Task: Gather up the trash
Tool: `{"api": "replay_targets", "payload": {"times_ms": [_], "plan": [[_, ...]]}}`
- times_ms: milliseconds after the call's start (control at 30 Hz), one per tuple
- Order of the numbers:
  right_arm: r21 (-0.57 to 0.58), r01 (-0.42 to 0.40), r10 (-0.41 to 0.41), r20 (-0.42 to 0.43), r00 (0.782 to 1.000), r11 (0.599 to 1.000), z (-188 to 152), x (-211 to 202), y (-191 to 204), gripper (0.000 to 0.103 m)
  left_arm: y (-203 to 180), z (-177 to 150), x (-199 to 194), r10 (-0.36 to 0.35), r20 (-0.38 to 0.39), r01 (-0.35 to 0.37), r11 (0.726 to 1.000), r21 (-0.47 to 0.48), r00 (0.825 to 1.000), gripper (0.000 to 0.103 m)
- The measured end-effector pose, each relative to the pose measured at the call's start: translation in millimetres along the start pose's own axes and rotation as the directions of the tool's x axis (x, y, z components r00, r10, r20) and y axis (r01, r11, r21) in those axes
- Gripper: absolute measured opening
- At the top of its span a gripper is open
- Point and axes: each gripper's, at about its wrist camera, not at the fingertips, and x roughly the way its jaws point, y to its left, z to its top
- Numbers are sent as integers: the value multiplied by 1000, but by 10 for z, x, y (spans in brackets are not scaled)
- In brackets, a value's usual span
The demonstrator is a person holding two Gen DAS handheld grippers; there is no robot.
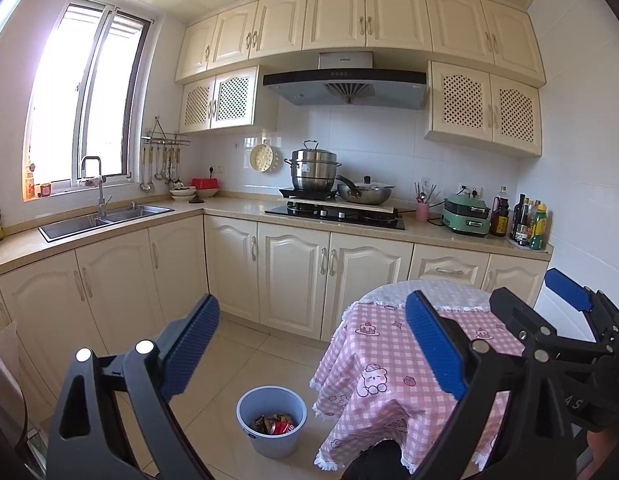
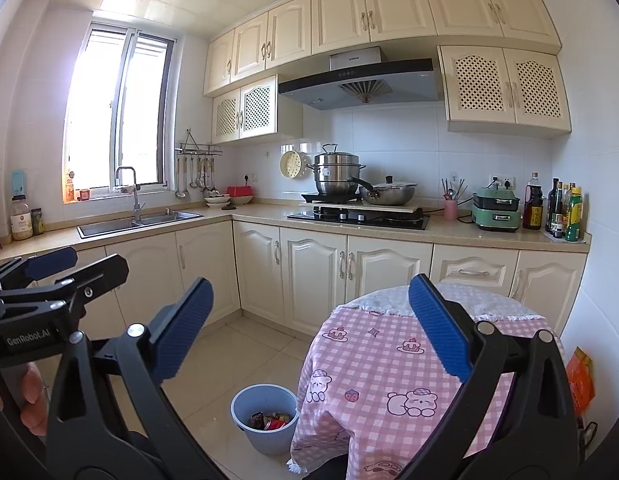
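Glossy plastic bucket [image 1: 271,420], cloth tablecloth [image 2: 389,364]

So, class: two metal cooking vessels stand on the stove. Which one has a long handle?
The wide, shallow pan, on the right. Its dark handle sticks out to the left, toward the tall steamer pot, which has only a loop on its lid.

Right gripper [image 2: 309,328] held above the floor, jaws wide apart, nothing between them. Blue bin [image 2: 264,420] on the tiles holds wrappers [image 2: 269,420], just beside the pink checked tablecloth [image 2: 389,380]. Left gripper [image 2: 69,268] at left edge.
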Motion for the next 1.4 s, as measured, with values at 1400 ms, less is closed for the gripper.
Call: {"api": "replay_targets", "payload": {"times_ms": [1400], "plan": [[-10, -11, 11, -8, 1000, 1000, 30, 70, 101, 96, -1, -52, 75, 23, -27, -23, 1000, -11, 999, 92]]}}
